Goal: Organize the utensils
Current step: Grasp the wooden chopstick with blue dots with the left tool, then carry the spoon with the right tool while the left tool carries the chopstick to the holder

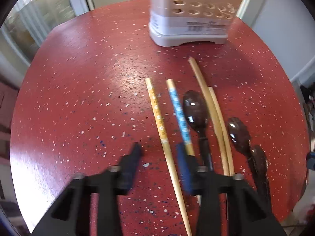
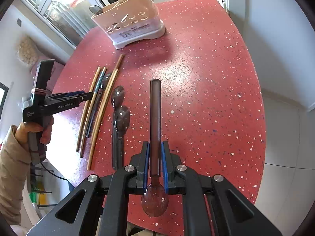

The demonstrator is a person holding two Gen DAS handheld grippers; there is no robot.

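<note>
Over the red speckled table [image 1: 78,78], my left gripper [image 1: 158,153] points down, open. An orange-patterned chopstick [image 1: 157,114] lies between its fingers, untouched. A blue-patterned chopstick [image 1: 180,114] runs under the right finger [image 1: 183,157]. Beside them lie two plain chopsticks [image 1: 208,102] and dark brown spoons [image 1: 195,110] [image 1: 239,131]. My right gripper [image 2: 155,147] is shut on a brown translucent spoon [image 2: 155,114], its handle pointing forward and its bowl near the camera. In the right wrist view the left gripper [image 2: 88,96] hovers at the row of chopsticks [image 2: 98,102] and spoons [image 2: 123,118].
A beige utensil holder [image 2: 130,25] with round holes stands at the table's far side; a spoon and sticks poke out of it. It also shows in the left wrist view, the holder [image 1: 189,19]. A hand in a beige sleeve [image 2: 11,157] holds the left gripper. The table edge [image 2: 261,118] curves right.
</note>
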